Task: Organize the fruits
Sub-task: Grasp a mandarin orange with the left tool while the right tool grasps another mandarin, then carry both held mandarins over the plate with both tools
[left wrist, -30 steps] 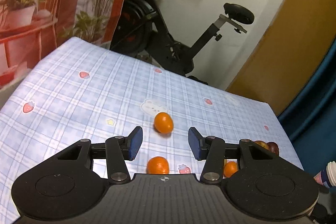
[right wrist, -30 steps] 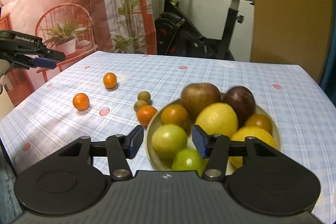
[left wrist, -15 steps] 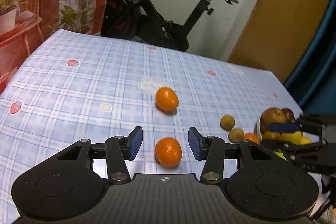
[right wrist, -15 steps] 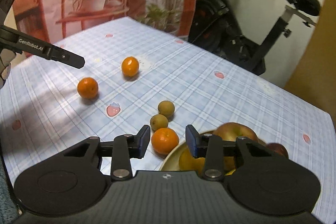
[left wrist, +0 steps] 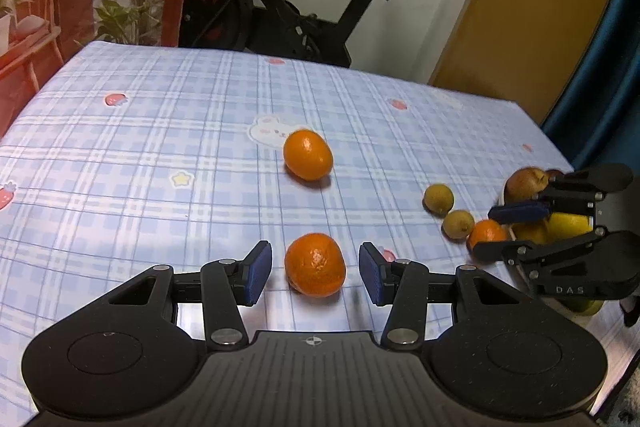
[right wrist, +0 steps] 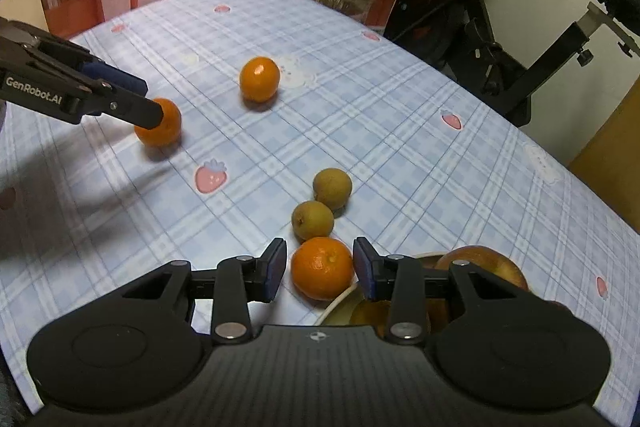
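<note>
tangerines are being bracketed: left gripper (left wrist: 315, 269) and right gripper (right wrist: 320, 267) jaws standing apart around each; next, closing, lifting toward the bowl (right wrist: 340, 301).

Two matte black handheld grippers with blue-padded fingers

The left gripper (left wrist: 315, 269) and right gripper (right wrist: 320, 269) each show ribbed black housings, round side discs and silver pivot screws; white lettering reads "GenRobot.AI" on one, "DAS" on the other.
</note>
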{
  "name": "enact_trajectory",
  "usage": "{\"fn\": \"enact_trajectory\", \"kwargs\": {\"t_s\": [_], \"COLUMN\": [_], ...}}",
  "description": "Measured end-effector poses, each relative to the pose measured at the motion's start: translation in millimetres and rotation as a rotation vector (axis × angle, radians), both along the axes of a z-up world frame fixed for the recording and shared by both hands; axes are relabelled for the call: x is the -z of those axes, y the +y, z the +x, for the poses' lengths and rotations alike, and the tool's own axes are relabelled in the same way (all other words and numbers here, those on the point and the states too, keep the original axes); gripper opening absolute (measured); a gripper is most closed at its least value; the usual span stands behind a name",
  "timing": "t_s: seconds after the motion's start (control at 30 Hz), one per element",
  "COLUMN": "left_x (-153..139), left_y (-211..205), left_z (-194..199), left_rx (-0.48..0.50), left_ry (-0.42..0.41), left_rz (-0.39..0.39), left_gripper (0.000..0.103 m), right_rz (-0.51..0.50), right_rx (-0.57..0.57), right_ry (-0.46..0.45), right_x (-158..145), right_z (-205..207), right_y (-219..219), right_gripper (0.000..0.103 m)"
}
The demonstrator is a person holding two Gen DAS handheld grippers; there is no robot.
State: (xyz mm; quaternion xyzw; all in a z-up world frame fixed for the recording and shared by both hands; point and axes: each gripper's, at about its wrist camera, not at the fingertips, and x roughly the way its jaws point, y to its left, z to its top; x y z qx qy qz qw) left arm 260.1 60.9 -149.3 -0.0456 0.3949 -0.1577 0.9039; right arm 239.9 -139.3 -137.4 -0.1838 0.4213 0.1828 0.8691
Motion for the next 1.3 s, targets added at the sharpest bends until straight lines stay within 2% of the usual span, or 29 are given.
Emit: {"fn": "enact_trajectory", "kwargs": {"t_s": [0.2, 0.23, 0.3, 0.4, 0.6, 0.8, 1.03, 1.3], "left_x": [10.0, 10.5, 9.2, 3.1, -12.2, -21.4, -29.1, -31.7], "left_y": [-7.1, -7.3, -6.3, -6.0, -17.2, -46.9, -82.6, -131.2], "left_z": [5.2, 5.7, 5.7, -0.1, -16.2, -32.2, -45.3, -52.9], "left_rx": [0.013, 0.012, 0.005, 0.005, 0.034, 0.128, 0.228, 0.326], "left_ry": [0.019, 0.016, 0.012, -0.012, -0.071, -0.096, -0.125, -0.136], "left_rz": [0.034, 0.037, 0.04, 0.02, -0.035, -0.054, -0.054, -0.024], "left_gripper": [0.05, 0.041, 0.038, 0.037, 0.037, 0.037, 0.037, 0.037], "right_rz": [-0.039, -0.041, -0.034, 0.019, 0.15, 0.208, 0.248, 0.279], "right_rx": [-0.018, -0.019, -0.027, -0.014, 0.065, 0.163, 0.247, 0.298], "right_ry": [0.025, 0.026, 0.023, 0.002, -0.095, -0.164, -0.177, -0.185], "right_x": [5.1, 5.3, 4.7, -3.3, -39.4, -56.8, -46.0, -37.5], "right_z": [6.3, 6.4, 5.3, -0.3, -19.4, -56.2, -104.7, -133.4], "right_y": [4.2, 4.5, 3.4, -4.1, -31.6, -60.7, -80.2, -102.6], "right_gripper": [0.04, 0.039, 0.038, 0.038, 0.038, 0.038, 0.038, 0.038]}}
